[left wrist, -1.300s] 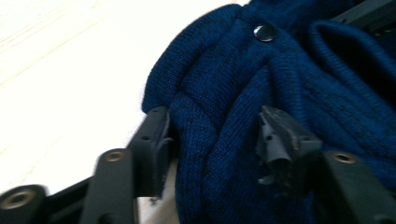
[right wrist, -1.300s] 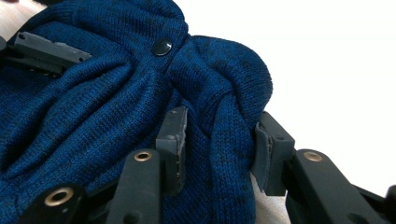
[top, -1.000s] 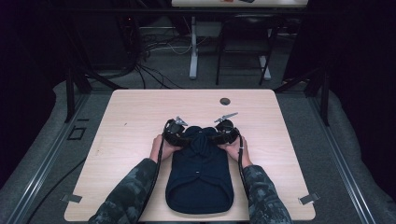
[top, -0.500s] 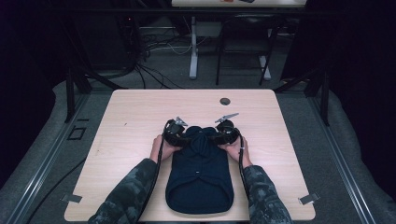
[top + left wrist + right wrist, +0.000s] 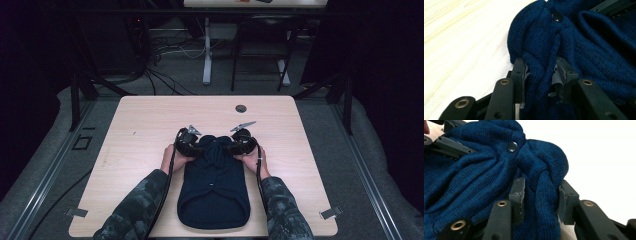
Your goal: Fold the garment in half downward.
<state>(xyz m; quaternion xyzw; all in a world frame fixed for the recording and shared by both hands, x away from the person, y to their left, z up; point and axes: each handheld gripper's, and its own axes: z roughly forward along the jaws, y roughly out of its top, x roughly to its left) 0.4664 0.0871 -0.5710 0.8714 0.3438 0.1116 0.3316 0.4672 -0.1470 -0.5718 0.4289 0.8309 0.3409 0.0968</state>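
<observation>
The dark blue ribbed knit garment (image 5: 584, 50) is matt, coarse wool-like cloth with glossy snap buttons (image 5: 556, 16); the pale wood-grain table (image 5: 150, 125) looks smooth.

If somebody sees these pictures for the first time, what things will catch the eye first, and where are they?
First is the dark blue knitted sweater, lying folded at the near middle of the pale wooden table. At its bunched far end, the left gripper and the right gripper each pinch a thick fold of knit, the left jaws having just been closing on it. A dark snap button sits on the cloth just beyond them.
</observation>
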